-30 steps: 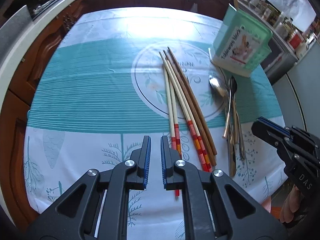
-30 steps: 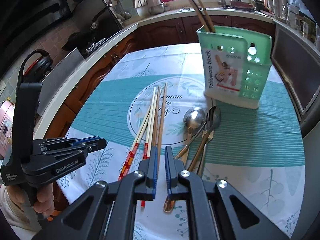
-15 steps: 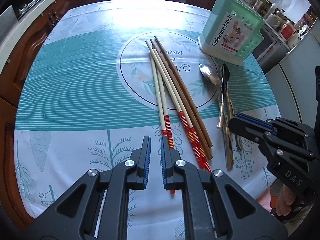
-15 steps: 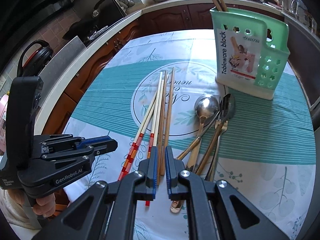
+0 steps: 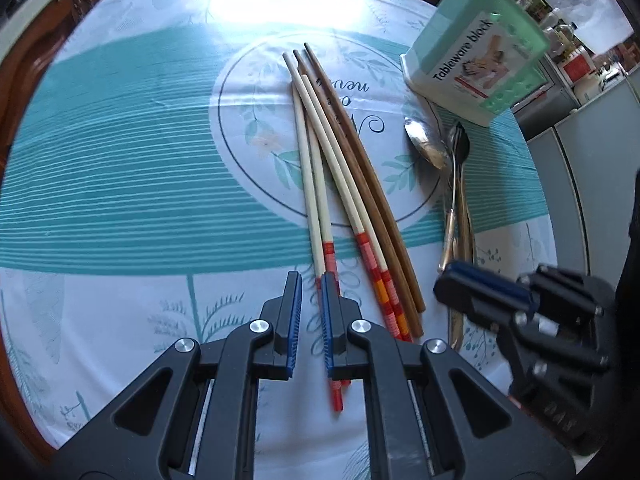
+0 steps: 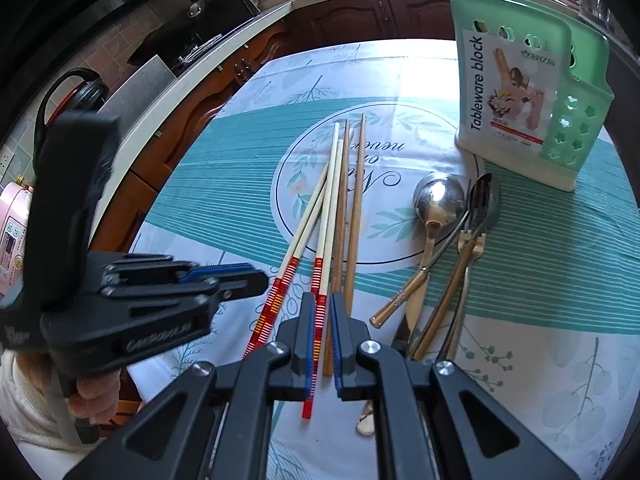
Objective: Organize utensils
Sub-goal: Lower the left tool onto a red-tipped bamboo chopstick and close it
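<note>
Fig.: both wrist views, tabletop (image 5: 120, 168) w/ teal-and-white cloth. I hold two tongs above the near edge of the cloth, both angled steeply down.

(a) Left tongs (image 5: 311, 280): blue pads nearly together, narrow slit between, nothing clamped. Tips hang over the near, red-banded ends of the pale chopsticks (image 5: 316, 184); contact w/ them I cannot tell. In the right wrist view these tongs (image 6: 256, 280) sit at left, a hand (image 6: 96, 396) on the grip.

(b) Right tongs (image 6: 320, 300): pads likewise nearly together, empty. One red-banded end and one brown end show through the slit, lying on the cloth below, not gripped. In the left wrist view these tongs (image 5: 448, 284) are at right, blurred, over the near ends of the cutlery.

(c) Chopsticks: four pale ones w/ red-and-orange bands at the near ends, plus two brown chopsticks (image 5: 360, 160) just right of them. All lie flat, fanned, far tips over the round printed emblem at cloth centre.

(d) Cutlery (image 6: 452, 248): spoon (image 6: 438, 200) bowl-up, more gold-handled pieces beside it, overlapping; right of the chopsticks, apart from them.

(e) Green holder (image 6: 516, 92), labelled "Tableware block", upright at far right of the cloth, just beyond the cutlery. Brown sticks rise from its top in the right wrist view.
</note>
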{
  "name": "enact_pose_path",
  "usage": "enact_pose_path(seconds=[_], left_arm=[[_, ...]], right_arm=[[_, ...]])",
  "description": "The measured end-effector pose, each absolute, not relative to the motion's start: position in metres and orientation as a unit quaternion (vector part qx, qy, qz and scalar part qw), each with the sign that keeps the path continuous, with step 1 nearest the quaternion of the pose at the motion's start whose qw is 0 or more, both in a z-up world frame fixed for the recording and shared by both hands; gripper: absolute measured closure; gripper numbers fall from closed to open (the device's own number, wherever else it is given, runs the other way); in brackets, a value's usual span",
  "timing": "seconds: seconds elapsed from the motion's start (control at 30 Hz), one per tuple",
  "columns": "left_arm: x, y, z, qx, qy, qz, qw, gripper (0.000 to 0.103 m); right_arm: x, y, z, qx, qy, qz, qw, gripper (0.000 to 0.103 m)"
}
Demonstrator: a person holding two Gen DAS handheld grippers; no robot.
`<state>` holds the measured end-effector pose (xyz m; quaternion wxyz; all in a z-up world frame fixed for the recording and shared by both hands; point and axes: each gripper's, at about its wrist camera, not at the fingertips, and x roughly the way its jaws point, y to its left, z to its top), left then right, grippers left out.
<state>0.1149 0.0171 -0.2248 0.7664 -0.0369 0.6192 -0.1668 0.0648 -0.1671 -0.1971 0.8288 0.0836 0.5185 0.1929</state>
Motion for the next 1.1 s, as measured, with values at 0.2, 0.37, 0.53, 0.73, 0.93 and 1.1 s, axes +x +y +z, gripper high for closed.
enact_pose_path(seconds=[0.2, 0.37, 0.53, 0.73, 0.93, 1.1], left_arm=[[0.139, 0.010, -0.226, -0.036, 0.626, -0.166, 0.761, 0.097], [0.157, 0.004, -0.227, -0.024, 0.632, -0.154, 0.759, 0.097], [0.165, -0.003, -0.226, -0.001, 0.633, -0.145, 0.760, 0.097], [0.173, -0.009, -0.228, 0.012, 0.639, -0.132, 0.758, 0.097], [0.173, -0.009, -0.229, 0.015, 0.641, -0.134, 0.756, 0.097], [0.174, -0.011, -0.230, 0.020, 0.645, -0.127, 0.753, 0.097]], right_arm=[[0.069, -0.167, -0.201, 0.083, 0.520, 0.199, 0.827, 0.096], [0.071, -0.168, -0.203, 0.084, 0.522, 0.203, 0.824, 0.096], [0.071, -0.169, -0.202, 0.086, 0.519, 0.207, 0.825, 0.096], [0.070, -0.171, -0.200, 0.090, 0.516, 0.211, 0.825, 0.096], [0.071, -0.177, -0.200, 0.098, 0.517, 0.208, 0.824, 0.096], [0.070, -0.178, -0.198, 0.099, 0.515, 0.208, 0.826, 0.096]])
